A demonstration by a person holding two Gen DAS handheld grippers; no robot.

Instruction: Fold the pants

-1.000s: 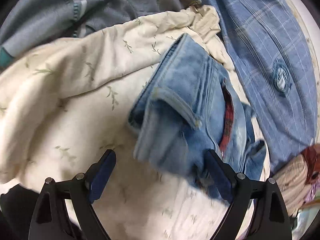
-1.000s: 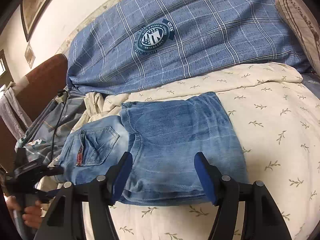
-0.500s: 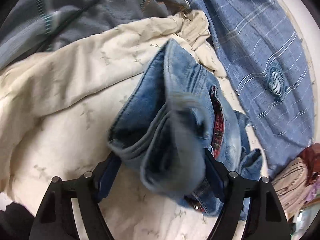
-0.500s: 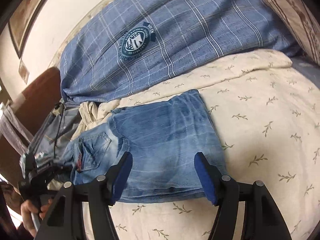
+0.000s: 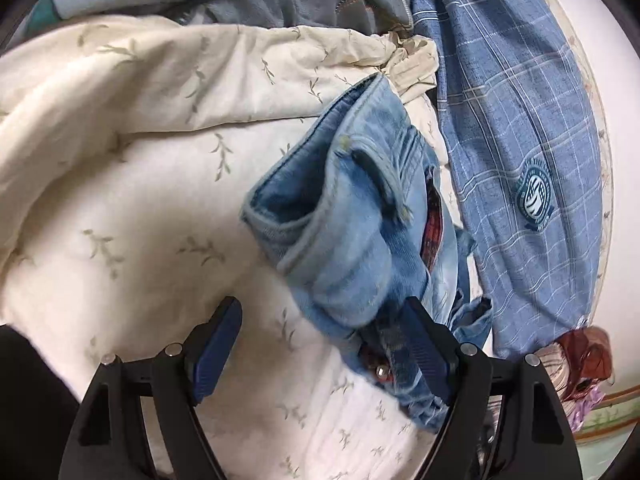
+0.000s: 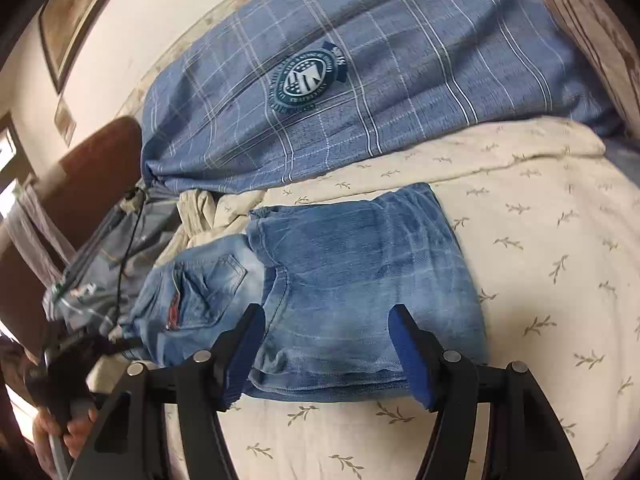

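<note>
Left wrist view: the left tool point(image 5: 320, 344) stands wide, its left pad clear over the cream leaf-print bedsheet point(image 5: 120, 220). Its right pad lies against the lower edge of the jeans point(image 5: 352, 240). Nothing is pinched between the pads, so I judge it empty. The waistband end of the jeans sits bunched and partly lifted just ahead of this tool, with a belt loop and a red label showing.

In the right wrist view, the right tool point(image 6: 324, 356) is also spread wide and hovers at the near edge of the jeans point(image 6: 360, 280), gripping nothing; the folded cloth shows between its pads without being squeezed.

The jeans lie on the bed, below a blue plaid pillow point(image 6: 360, 80). The legs look already doubled into a flat, tidy rectangle. The seat and pocket end sticks out to the left, rumpled, so the last fold and smoothing appear left to do.
</note>
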